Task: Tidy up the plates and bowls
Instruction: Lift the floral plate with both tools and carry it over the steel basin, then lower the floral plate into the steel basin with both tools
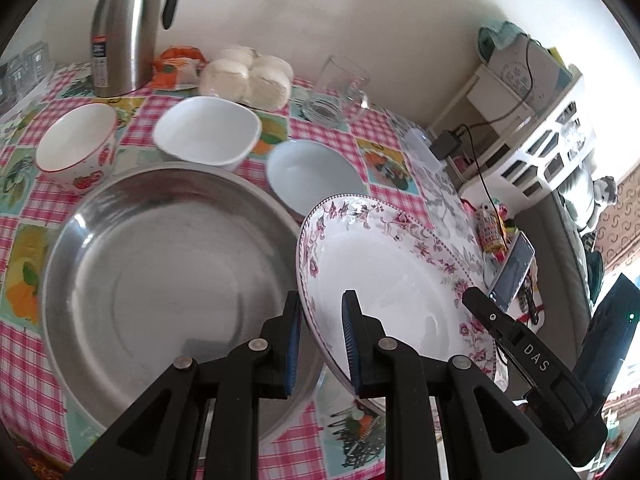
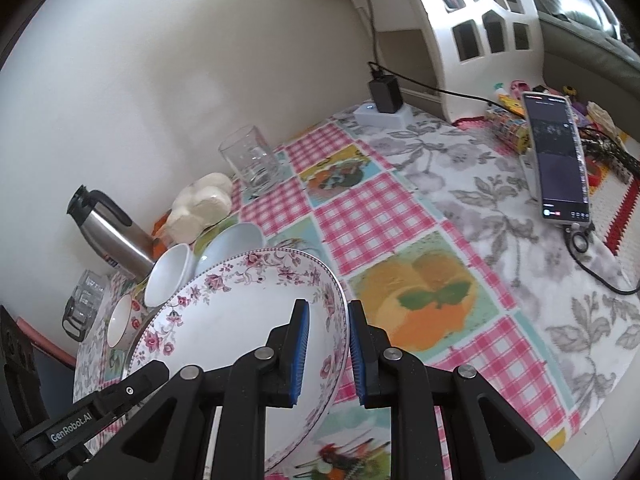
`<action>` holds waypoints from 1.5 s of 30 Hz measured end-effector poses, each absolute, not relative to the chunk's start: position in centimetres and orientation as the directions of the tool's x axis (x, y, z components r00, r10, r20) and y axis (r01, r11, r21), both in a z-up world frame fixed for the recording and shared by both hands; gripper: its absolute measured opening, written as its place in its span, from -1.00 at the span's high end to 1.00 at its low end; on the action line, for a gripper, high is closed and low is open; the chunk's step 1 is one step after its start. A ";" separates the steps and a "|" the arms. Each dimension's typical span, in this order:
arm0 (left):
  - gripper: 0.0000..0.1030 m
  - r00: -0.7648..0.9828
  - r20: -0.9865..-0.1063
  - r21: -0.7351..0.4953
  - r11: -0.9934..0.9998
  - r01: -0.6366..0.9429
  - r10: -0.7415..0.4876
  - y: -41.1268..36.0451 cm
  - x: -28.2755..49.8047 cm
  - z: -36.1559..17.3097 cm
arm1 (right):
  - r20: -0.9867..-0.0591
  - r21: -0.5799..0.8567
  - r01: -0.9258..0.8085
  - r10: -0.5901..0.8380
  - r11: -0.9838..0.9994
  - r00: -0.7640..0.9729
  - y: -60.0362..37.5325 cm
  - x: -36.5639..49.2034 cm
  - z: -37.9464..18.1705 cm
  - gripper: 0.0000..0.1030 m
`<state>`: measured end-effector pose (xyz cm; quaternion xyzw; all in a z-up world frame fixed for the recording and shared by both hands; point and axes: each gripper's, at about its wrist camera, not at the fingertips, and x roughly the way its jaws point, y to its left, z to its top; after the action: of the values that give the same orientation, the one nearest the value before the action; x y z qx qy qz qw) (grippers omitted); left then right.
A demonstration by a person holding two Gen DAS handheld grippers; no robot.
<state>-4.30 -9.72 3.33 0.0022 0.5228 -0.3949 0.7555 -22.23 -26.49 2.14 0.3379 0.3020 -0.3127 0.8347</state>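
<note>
A floral-rimmed white plate (image 1: 400, 276) is held tilted above the table, beside a large steel basin (image 1: 160, 276). My left gripper (image 1: 320, 344) is shut on the plate's near-left rim. My right gripper (image 2: 326, 350) is shut on the opposite rim of the same plate (image 2: 240, 328); it shows in the left wrist view (image 1: 520, 344) at the plate's right edge. Behind the basin stand a strawberry-print bowl (image 1: 76, 144), a square white bowl (image 1: 208, 132) and a pale blue bowl (image 1: 312, 172). The bowls also show in the right wrist view, behind the plate.
A steel thermos jug (image 1: 128, 28), a bag of buns (image 1: 252, 76) and a glass mug (image 1: 340, 88) stand along the wall. A phone on a stand (image 2: 558, 152), a charger (image 2: 384, 94) with cables and a white shelf (image 1: 532, 136) lie to the right. The tablecloth (image 2: 400, 216) is checked.
</note>
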 end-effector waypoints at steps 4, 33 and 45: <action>0.60 0.150 -0.786 -0.429 0.704 0.566 -0.599 -8.0 -3.0 3.4 | -0.719 0.368 0.710 -0.301 0.600 0.627 -25.3 -20.7 2.1 0.60; 0.60 0.210 -0.812 -0.439 0.806 0.397 -0.545 0.9 4.4 2.2 | -0.764 0.329 0.624 -0.188 0.709 0.618 -17.3 -11.2 -0.1 0.60; 0.60 0.148 -0.866 -0.404 0.844 0.353 -0.477 1.1 5.0 0.0 | -0.799 0.304 0.629 -0.168 0.716 0.577 -16.8 -10.0 -1.6 0.60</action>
<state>5.03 1.11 -0.01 -0.0524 0.5921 -0.2744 0.7559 -9.98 -16.79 -1.57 0.2928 0.3939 -0.2376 0.8383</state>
